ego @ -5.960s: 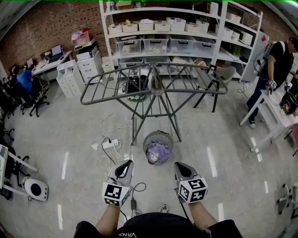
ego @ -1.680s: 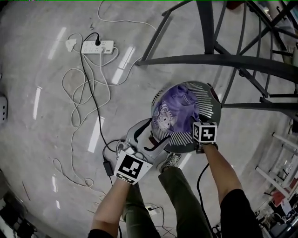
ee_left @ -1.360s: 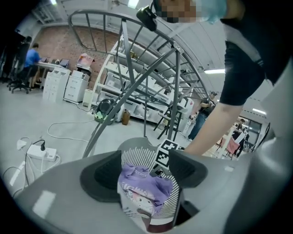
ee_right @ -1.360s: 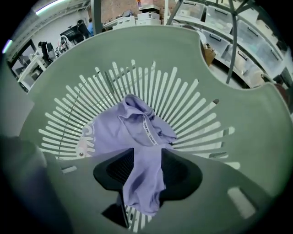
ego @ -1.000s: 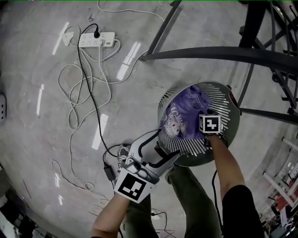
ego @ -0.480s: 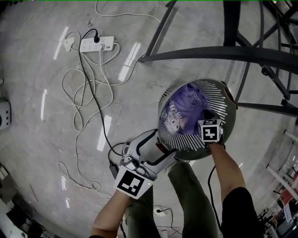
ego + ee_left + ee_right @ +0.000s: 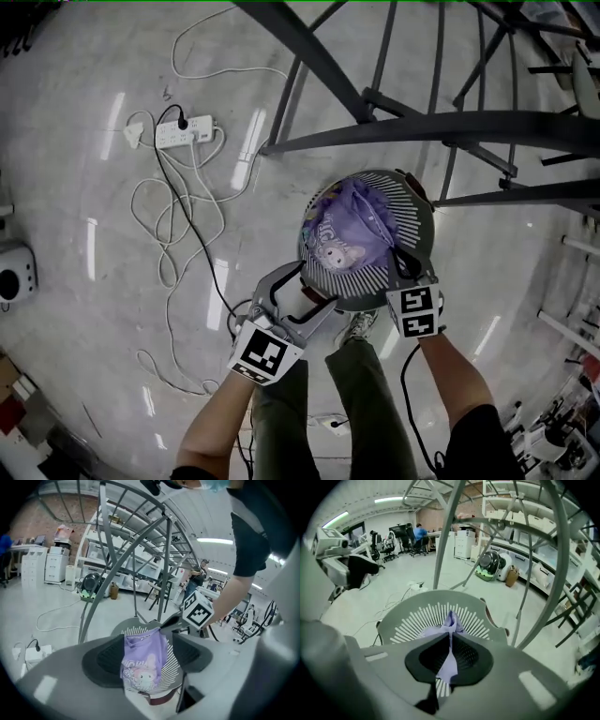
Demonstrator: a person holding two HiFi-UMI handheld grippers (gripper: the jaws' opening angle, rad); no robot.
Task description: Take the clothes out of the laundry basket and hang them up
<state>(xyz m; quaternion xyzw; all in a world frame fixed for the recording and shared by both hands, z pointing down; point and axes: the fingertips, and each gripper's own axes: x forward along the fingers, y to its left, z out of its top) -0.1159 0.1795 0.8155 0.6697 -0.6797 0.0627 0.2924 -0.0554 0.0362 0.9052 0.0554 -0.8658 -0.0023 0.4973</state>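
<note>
the laundry basket [image 7: 418, 217] stands on the floor just on the near side of the drying rack [image 7: 450, 126], with the garment [image 7: 352, 225] lying in it. the left gripper [image 7: 314, 289] is at the basket's near-left rim and the right gripper [image 7: 398, 258] over its near-right side, a fold of the garment between its jaws. far to the left lies the power strip [image 7: 183, 134], its cables [image 7: 178, 230] trailing nearer across the floor.

No legible txt, nos. or brands anywhere; print on purple fabric shirt [image 7: 349, 228] w/ cartoon figure too blurred to read.
</note>
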